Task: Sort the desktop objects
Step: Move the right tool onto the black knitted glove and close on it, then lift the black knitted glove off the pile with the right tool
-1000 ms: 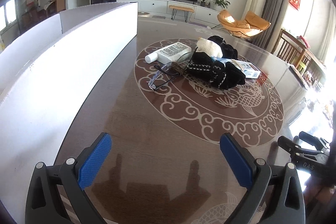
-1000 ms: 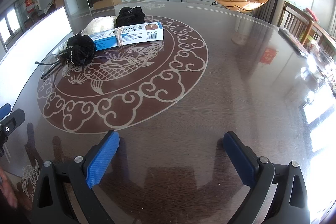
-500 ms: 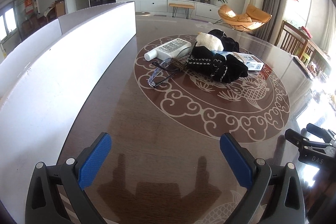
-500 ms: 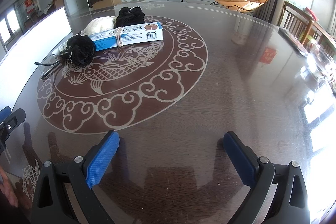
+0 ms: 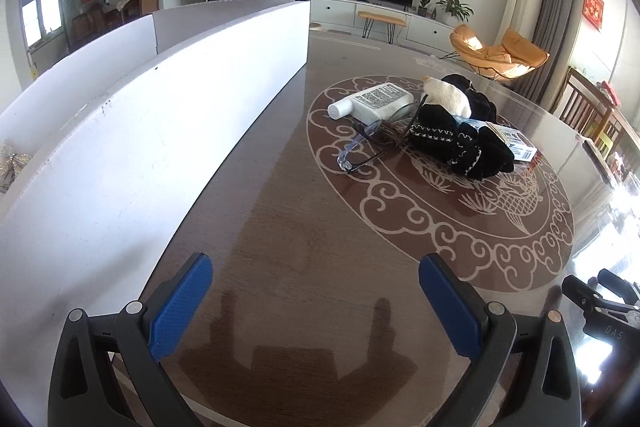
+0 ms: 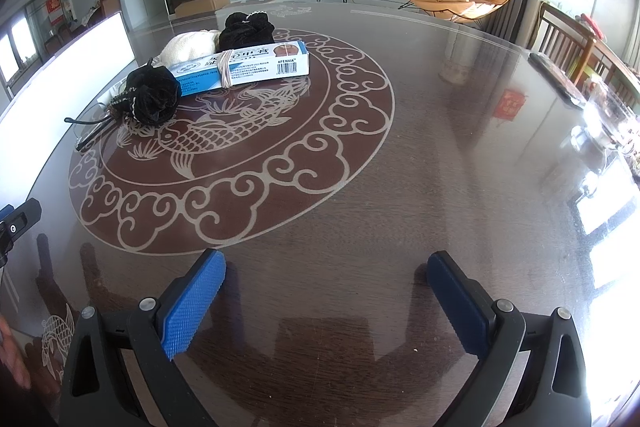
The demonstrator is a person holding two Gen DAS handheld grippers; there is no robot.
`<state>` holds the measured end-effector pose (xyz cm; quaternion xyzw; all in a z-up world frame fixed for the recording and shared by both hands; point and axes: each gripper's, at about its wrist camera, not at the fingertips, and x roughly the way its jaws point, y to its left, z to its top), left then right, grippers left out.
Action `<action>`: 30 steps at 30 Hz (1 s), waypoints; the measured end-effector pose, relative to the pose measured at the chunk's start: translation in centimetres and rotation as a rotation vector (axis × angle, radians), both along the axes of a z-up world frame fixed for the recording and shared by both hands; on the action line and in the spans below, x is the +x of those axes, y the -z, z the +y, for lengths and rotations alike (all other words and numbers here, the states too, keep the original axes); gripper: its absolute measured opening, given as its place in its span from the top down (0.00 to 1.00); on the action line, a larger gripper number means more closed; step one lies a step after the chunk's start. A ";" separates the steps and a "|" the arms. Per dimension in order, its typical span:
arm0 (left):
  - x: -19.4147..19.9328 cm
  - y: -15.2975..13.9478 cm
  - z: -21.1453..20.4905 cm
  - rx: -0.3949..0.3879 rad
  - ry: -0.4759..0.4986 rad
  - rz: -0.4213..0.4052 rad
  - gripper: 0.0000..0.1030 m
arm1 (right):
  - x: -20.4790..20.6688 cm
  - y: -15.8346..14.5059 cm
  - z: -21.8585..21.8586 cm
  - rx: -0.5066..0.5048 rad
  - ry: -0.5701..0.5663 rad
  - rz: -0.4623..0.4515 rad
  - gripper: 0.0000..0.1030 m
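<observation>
A pile lies on the round table's far middle: a white bottle, clear glasses, a black knitted cloth, a cream cloth and a blue-and-white box bound with a rubber band. In the right wrist view I also see the black cloth, the cream cloth and another black cloth. My left gripper is open and empty above the near table. My right gripper is open and empty, well short of the pile.
A long white divided box runs along the table's left side, with a silver bow inside one compartment. The table has a glossy top with a fish pattern. Chairs and small items stand at the right edge.
The left gripper has tilted and shifted slightly, so the pile sits a bit lower and farther right in its view. The right gripper has not moved.
</observation>
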<state>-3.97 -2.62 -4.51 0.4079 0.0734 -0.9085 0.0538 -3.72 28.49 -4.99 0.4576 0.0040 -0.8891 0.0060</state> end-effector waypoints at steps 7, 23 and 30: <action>-0.3 0.7 -0.6 0.041 -0.021 -0.021 0.00 | -4.3 -2.3 -2.4 0.002 -0.150 0.049 0.00; -0.6 1.1 0.1 0.046 0.022 -0.041 0.00 | -12.1 -1.5 -16.4 0.198 -0.571 0.030 0.21; -0.6 1.2 0.0 0.051 0.025 -0.042 0.00 | -8.5 -0.6 -15.2 0.200 -0.580 0.027 0.61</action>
